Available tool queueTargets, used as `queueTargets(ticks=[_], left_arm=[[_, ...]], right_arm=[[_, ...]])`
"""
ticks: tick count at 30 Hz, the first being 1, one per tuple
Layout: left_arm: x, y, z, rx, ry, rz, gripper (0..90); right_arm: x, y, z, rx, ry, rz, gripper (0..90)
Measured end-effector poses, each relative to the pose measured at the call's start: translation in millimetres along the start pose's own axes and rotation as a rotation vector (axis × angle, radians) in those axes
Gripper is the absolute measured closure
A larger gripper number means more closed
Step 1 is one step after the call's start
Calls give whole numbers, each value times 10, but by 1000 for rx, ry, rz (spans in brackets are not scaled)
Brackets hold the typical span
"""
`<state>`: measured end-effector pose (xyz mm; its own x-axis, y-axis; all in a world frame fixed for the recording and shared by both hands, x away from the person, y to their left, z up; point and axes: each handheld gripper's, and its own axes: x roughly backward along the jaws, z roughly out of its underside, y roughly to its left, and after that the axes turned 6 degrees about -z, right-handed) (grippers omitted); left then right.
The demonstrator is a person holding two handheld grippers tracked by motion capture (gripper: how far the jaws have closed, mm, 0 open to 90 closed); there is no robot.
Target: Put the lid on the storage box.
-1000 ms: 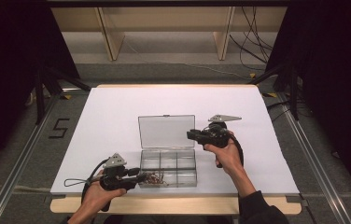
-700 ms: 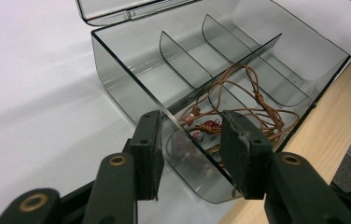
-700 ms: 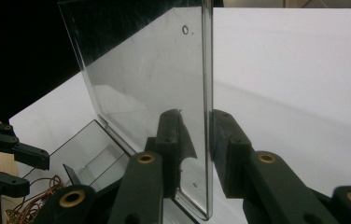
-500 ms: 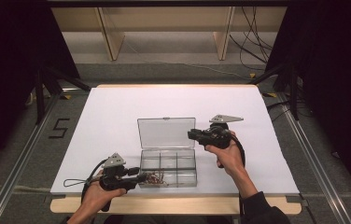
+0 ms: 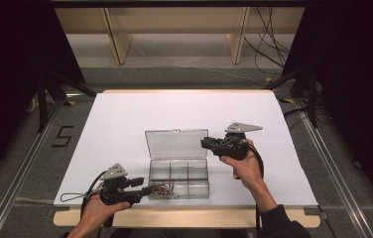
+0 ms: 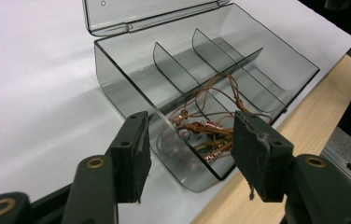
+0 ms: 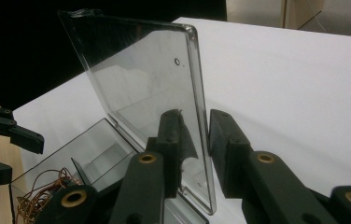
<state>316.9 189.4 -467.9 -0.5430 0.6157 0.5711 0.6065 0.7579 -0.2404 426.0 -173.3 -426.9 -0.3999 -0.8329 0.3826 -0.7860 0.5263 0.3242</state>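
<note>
White tabletop (image 5: 125,129) fills the high view, with a taped "5" (image 5: 62,136) on the floor to its left. On it your clear box (image 5: 178,178) stands open near the front edge. Your right gripper (image 5: 208,144) meets the raised lid (image 5: 176,143); your left gripper (image 5: 151,189) sits at the box's left end.

Left gripper view: your jaws have just been opening and stand apart with nothing between them. The copper chain (image 6: 201,128) already lies in the near compartment, so placing looks done.

Right gripper view: your jaws sit narrow astride the lid's edge, though I cannot tell whether they press it. Closing the lid remains. No brand or label is readable.
</note>
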Motion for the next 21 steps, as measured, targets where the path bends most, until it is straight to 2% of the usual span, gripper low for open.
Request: queueTargets(ticks=[3,4,5,8,10,11,13,14,15,19,20,21], left_arm=[[49,-14,41,-20,4,-18,455],[52,-23,54,-16,0,-12,453],[72,-29,76,-31,6,-11,450],[90,-46,98,-34,10,-9,437],[110,-60,116,-39,7,-8,429],[129,-73,130,-36,2,-1,415],[140,-86,145,-28,-6,-11,406],[161,-73,152,-45,13,0,399],[163,-82,166,-39,10,1,388],[178,-95,211,-43,19,-6,376],[186,-79,223,-68,34,-11,369],[186,-79,223,-68,34,-11,368]], right_arm=[[8,16,0,34,6,4,748],[11,15,1,50,-2,11,747],[22,47,6,25,0,6,747],[35,61,5,28,0,10,746],[41,76,7,42,2,13,744],[48,83,5,68,4,18,741],[49,89,6,65,5,16,739],[54,89,8,80,-1,20,736],[62,123,19,52,5,17,733],[75,132,19,72,1,15,730],[97,161,22,53,-2,22,727],[97,161,22,53,-2,22,727]])
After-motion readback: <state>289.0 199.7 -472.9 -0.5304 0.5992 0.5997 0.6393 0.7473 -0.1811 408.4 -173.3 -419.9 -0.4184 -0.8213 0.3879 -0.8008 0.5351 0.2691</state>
